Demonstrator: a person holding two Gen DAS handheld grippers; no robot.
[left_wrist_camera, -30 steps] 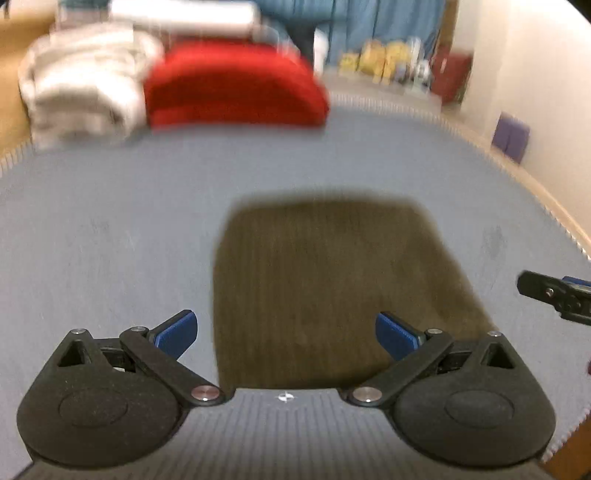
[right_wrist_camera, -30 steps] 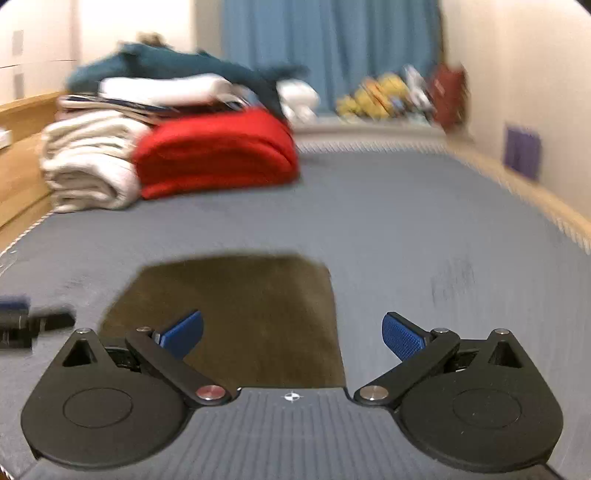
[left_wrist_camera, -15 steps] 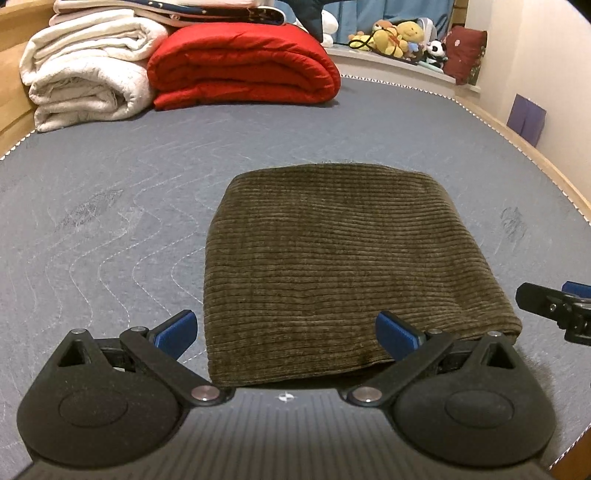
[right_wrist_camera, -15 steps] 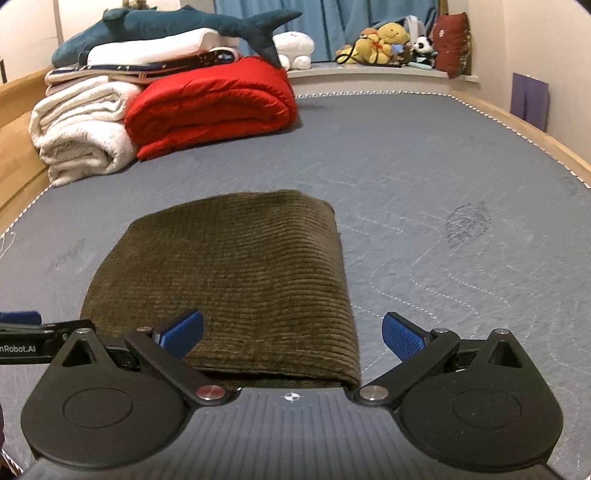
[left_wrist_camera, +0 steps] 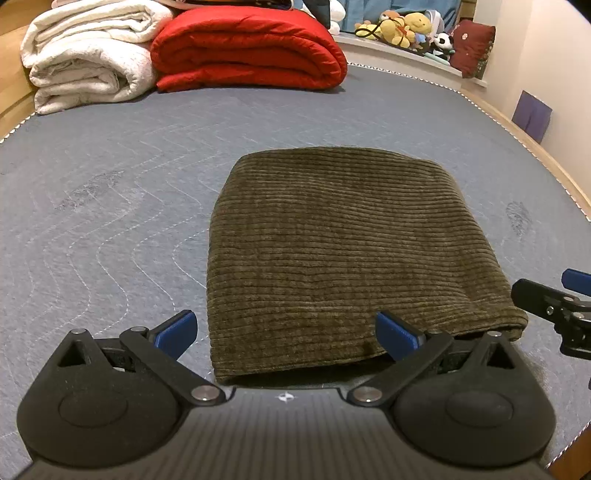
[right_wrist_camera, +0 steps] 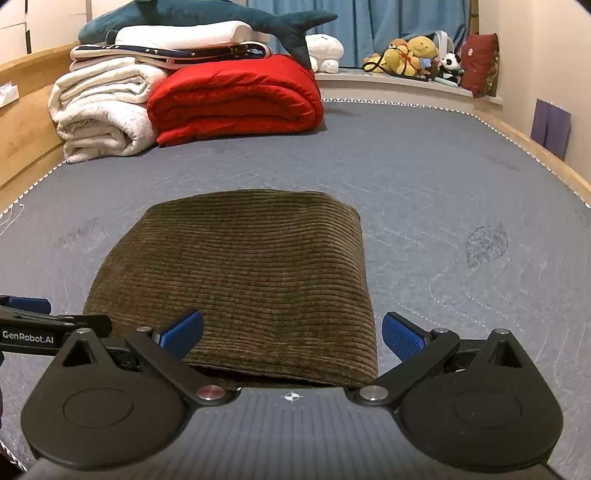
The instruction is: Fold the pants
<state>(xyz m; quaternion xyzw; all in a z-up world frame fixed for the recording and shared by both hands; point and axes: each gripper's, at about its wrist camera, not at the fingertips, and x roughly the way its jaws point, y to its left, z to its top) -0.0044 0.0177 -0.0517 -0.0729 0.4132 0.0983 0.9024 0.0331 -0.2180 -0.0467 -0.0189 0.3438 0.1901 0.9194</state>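
Olive-brown corduroy pants [left_wrist_camera: 340,251] lie folded into a compact rectangle on the grey quilted mattress [left_wrist_camera: 110,206]; the right wrist view shows the same pants [right_wrist_camera: 243,280]. My left gripper [left_wrist_camera: 286,332] hovers open over the fold's near left edge, holding nothing. My right gripper [right_wrist_camera: 291,334] stands open over the near right corner, with nothing in it. Each gripper shows at the edge of the other's view: the right gripper [left_wrist_camera: 554,306] and the left gripper [right_wrist_camera: 33,321].
A folded red quilt [right_wrist_camera: 236,99] and white blankets [right_wrist_camera: 99,107] are stacked at the far left, with a plush shark [right_wrist_camera: 207,18] on top. Soft toys [right_wrist_camera: 410,55] line the far ledge. A wooden bed frame [right_wrist_camera: 539,162] runs along the right edge.
Both views went from motion blur to sharp. The cameras dipped slightly and settled; the pants lie as before, and both grippers stay open.
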